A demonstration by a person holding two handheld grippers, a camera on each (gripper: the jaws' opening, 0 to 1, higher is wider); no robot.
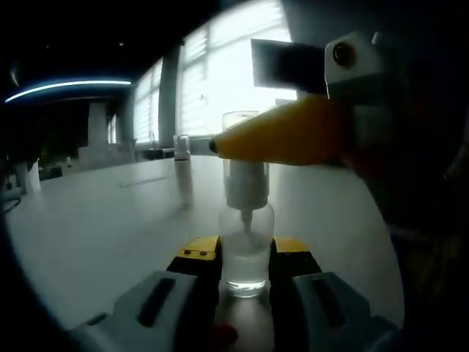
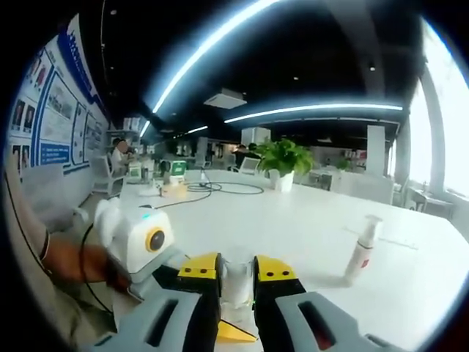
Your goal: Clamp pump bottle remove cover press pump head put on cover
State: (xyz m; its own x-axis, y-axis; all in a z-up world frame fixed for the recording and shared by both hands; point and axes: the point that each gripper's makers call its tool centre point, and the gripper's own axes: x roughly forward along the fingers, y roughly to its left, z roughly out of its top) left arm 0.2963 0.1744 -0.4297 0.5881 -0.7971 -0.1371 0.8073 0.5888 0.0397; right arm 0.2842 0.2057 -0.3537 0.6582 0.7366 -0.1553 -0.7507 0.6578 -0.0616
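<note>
A clear pump bottle (image 1: 247,246) stands upright on the white table (image 1: 95,220), and my left gripper (image 1: 245,257) is shut on its lower body. Above the white pump collar (image 1: 246,183) sits the clear cover (image 1: 240,119). My right gripper (image 1: 227,143) comes in from the right at that height, its yellow jaw lying across the cover. In the right gripper view my right gripper (image 2: 236,271) is shut on the pale cover (image 2: 236,282). The left gripper (image 2: 146,246) sits just left of it, held by a hand.
A small white spray bottle (image 2: 363,253) stands alone on the table to the right; it appears as a slim bottle (image 1: 182,161) farther back. A potted plant (image 2: 282,158) and cables lie at the far end. A person's arm (image 2: 66,268) is at the left. Bright windows are behind.
</note>
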